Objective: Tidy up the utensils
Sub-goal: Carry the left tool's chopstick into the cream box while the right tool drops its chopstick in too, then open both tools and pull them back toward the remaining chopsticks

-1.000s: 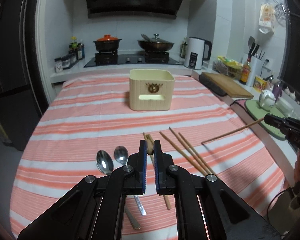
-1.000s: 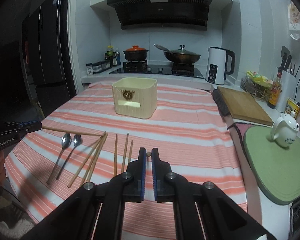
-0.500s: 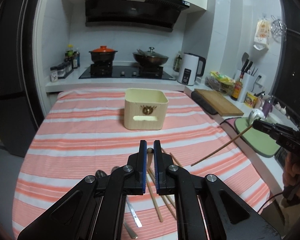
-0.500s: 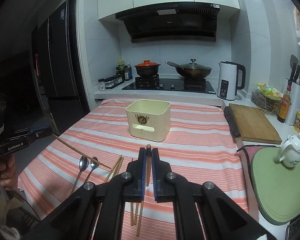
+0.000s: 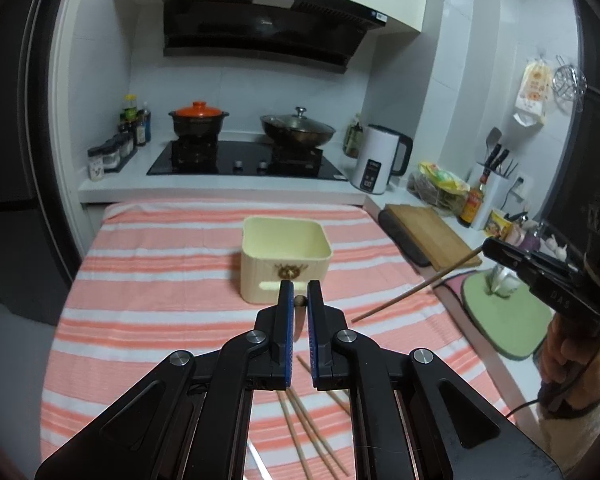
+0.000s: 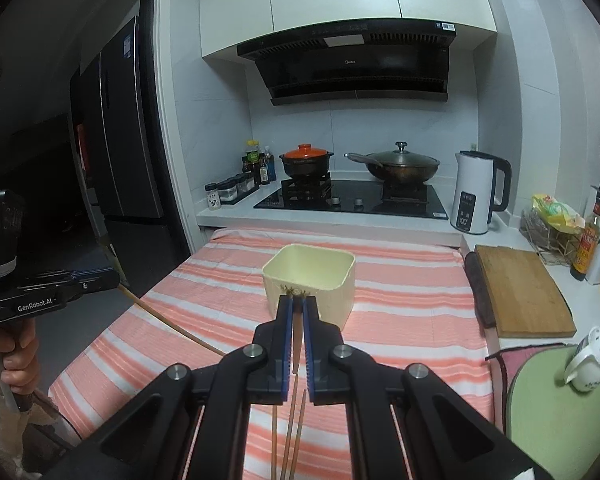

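Note:
A cream utensil box (image 5: 286, 248) stands open-topped in the middle of the striped cloth (image 5: 148, 280). My left gripper (image 5: 299, 292) is shut on a wooden chopstick (image 5: 297, 322), raised above the cloth just short of the box. From the right wrist view, that left gripper (image 6: 114, 278) shows at the left edge, its chopstick (image 6: 172, 324) slanting down. My right gripper (image 6: 299, 302) is shut on another chopstick (image 6: 296, 344) in front of the box (image 6: 308, 276). The right gripper (image 5: 488, 246) also shows in the left wrist view. Several chopsticks (image 5: 308, 440) lie on the cloth below.
Behind the table is a hob (image 5: 244, 164) with an orange-lidded pot (image 5: 198, 120) and a wok (image 5: 298, 130). A white kettle (image 5: 380, 164), a cutting board (image 5: 428, 236) and a green mat (image 6: 560, 412) with a teapot (image 6: 592, 354) line the right counter. A dark fridge (image 6: 116, 128) stands left.
Both grippers have risen off the cloth, each lifting a chopstick, and moved closer to the box. The spoons have dropped out of view beneath the left gripper.

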